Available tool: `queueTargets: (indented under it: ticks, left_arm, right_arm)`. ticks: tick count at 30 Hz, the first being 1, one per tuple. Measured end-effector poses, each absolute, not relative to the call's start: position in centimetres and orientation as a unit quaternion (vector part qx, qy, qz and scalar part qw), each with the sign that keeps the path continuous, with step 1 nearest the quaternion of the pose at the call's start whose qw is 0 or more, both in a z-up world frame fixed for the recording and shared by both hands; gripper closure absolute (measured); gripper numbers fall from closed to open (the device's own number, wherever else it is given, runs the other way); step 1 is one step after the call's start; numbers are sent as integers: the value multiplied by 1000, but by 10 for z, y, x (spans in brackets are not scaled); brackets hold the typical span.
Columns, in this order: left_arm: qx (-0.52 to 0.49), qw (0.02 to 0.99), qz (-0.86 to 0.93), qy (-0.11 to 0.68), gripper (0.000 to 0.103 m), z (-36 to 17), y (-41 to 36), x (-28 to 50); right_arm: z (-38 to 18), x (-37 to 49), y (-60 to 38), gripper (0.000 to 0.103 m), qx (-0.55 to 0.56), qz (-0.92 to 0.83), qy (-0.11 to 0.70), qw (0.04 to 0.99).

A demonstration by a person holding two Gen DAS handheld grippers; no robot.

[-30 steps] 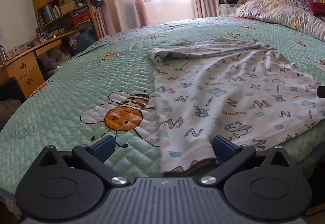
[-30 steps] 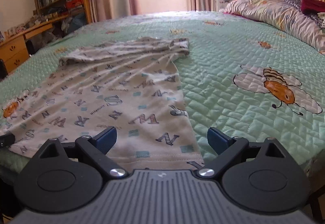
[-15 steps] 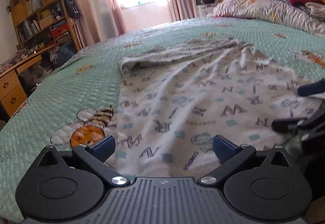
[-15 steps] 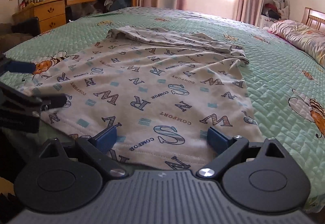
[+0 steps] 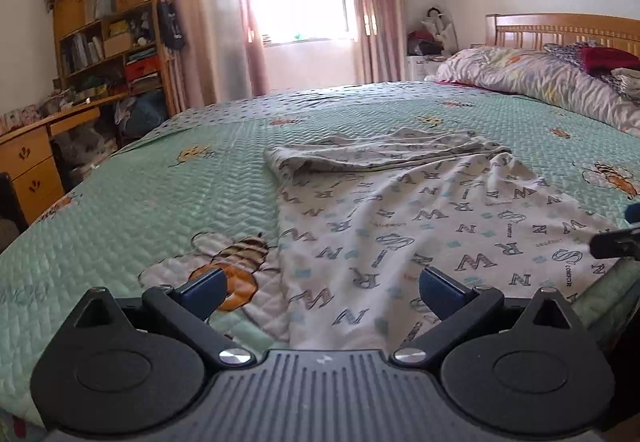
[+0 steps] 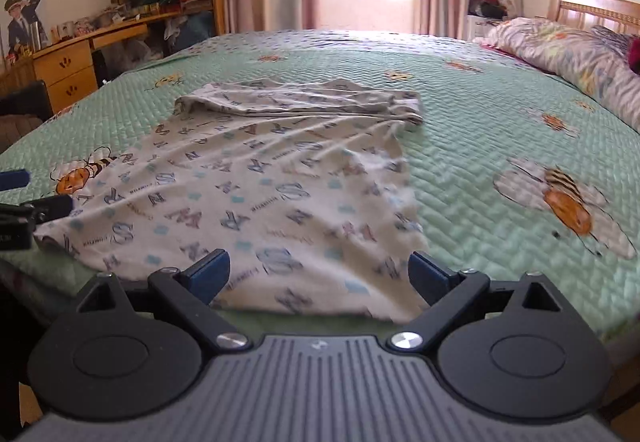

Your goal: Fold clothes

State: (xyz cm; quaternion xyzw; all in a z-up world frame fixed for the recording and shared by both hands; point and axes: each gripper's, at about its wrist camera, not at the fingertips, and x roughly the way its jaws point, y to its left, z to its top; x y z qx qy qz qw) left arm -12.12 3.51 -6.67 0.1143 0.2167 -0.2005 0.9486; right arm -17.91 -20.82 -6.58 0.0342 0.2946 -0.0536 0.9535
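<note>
**Shirt Flat on the Bed, Both Grippers Wide**

A pale shirt (image 5: 420, 226) with letters printed all over, spread out on the green bedspread (image 5: 152, 193). Near hem right at the near edge of the bed, a bit over it. Far end bunched into a thick roll of folds, about halfway across the bed. Some soft wrinkles down the middle.

Left gripper (image 5: 322, 288) low at the near edge of the bed, spread wide, nothing between the blue fingers (image 5: 204, 288). One finger over the bee picture (image 5: 232, 262) on the bedspread, the other over the shirt, so the shirt's left side edge sits between them. Touching the cloth or not: cannot tell.

Right gripper (image 6: 320, 274) also at the near edge, also spread wide and holding nothing. Near hem and right corner of the shirt between its fingers (image 6: 430, 276). Another bee (image 6: 568, 201) off to its right on the bedspread.

Each gripper's tip just visible at the side of the other one's view, near the shirt's near corners.

Striped pillows (image 5: 552, 81) and a wooden headboard (image 5: 560, 27) at the right end of the bed. Desk (image 6: 68, 61) and bookshelf (image 5: 108, 37) past the left edge. Bright window (image 5: 300, 1) with pink curtains behind the far edge.
</note>
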Motion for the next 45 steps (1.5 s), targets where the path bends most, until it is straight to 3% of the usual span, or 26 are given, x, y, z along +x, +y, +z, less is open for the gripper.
queueTargets:
  ticks: [9, 12, 19, 23, 28, 35, 38, 42, 45]
  left_arm:
    - [131, 930, -244, 239, 1, -111, 11, -122]
    - [127, 930, -253, 233, 1, -112, 17, -123]
    - [116, 932, -261, 223, 1, -115, 20, -121]
    - [108, 935, -258, 216, 1, -113, 18, -117]
    - [121, 938, -250, 208, 1, -114, 20, -122]
    - [133, 937, -252, 201, 1, -116, 17, -121]
    - [131, 937, -258, 197, 1, -117, 19, -119]
    - [122, 936, -267, 195, 1, -117, 20, -115]
    - [120, 936, -271, 190, 1, -115, 20, -118]
  right_arm:
    - [-66, -78, -190, 7, -17, -5, 290, 957]
    - [-92, -60, -206, 7, -40, -10, 335, 941]
    - [-97, -126, -280, 7, 60, -79, 342, 934]
    - [-71, -131, -275, 7, 65, -85, 293, 950]
    - [-59, -55, -253, 7, -3, -16, 269, 963]
    - [-94, 36, -274, 7, -9, 22, 352, 936]
    - [-96, 7, -318, 7, 43, 10, 352, 935]
    - [-87, -56, -337, 7, 34, -42, 359, 932]
    - [-63, -74, -319, 7, 39, -39, 307, 950]
